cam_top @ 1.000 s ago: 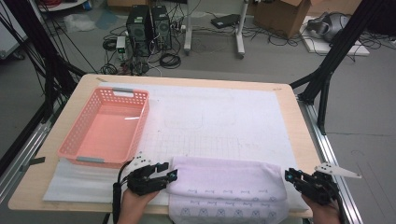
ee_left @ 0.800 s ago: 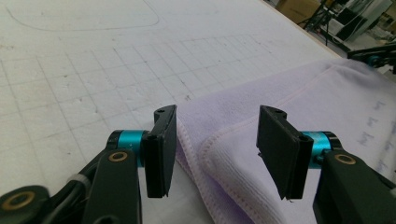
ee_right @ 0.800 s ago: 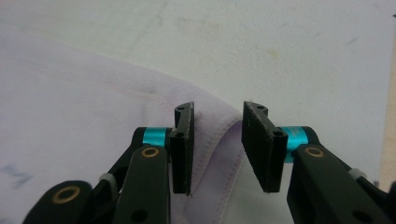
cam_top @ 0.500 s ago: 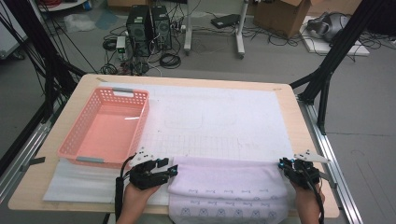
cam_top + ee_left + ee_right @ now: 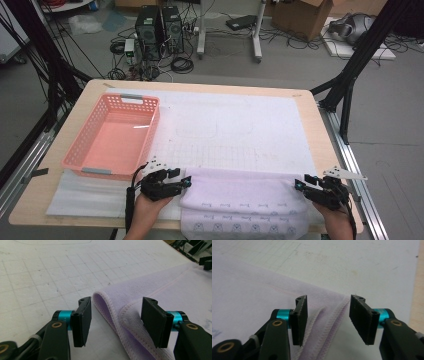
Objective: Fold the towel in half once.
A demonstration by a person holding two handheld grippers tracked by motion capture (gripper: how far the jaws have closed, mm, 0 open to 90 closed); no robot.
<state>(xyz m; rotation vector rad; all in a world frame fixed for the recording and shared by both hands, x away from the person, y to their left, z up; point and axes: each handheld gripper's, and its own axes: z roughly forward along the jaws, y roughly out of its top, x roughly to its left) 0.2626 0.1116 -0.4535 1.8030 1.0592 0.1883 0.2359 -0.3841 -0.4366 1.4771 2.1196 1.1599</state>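
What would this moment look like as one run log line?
left gripper: opening, over folded corner of lilac towel | right gripper: opening, over opposite corner | pink basket: empty

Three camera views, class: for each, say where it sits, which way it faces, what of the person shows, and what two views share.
High view: above the table's near edge, facing forward and down; both hands, left gripper, right gripper.
Left gripper view: rides that gripper, looks along open jaws.
Right gripper view: likewise, jaws open.
Shared: lilac towel, white gridded mat.
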